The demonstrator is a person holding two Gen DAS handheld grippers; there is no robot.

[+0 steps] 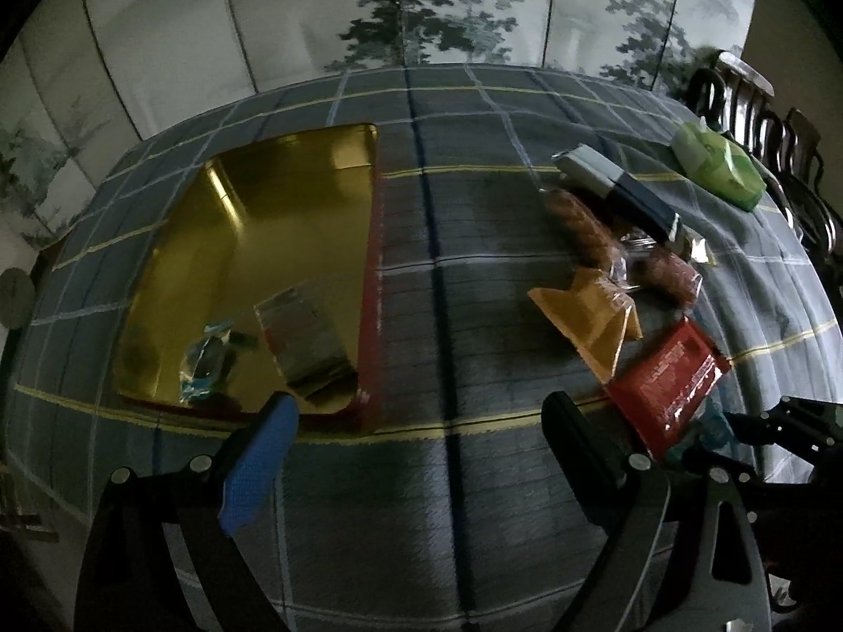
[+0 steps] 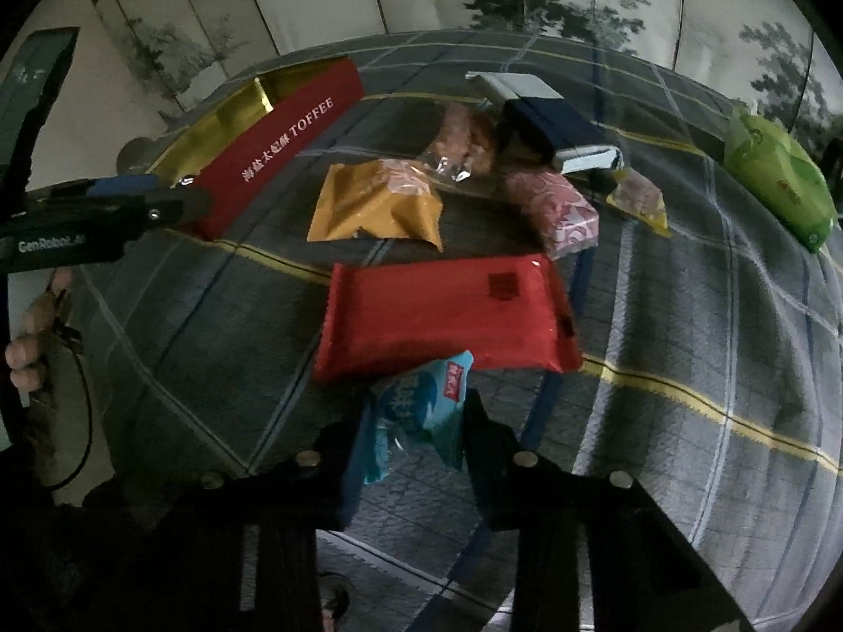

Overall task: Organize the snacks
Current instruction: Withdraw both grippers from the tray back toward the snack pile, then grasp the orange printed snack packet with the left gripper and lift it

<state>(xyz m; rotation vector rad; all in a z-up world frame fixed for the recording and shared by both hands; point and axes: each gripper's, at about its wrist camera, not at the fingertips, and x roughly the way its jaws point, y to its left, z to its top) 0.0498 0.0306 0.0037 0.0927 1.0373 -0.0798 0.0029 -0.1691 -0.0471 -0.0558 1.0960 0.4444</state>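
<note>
Gold-lined and half filled, the toffee tin [image 1: 253, 242] lies to the left awaiting more, so the right gripper [image 2: 411, 437], seemingly clamped on the upright pale-blue packet [image 2: 421, 411] just above the cloth, must next carry it there, past the wide-spread, empty left gripper [image 1: 416, 421].

snacks [image 1: 627, 274] right of tin [image 1: 295, 168]
</note>
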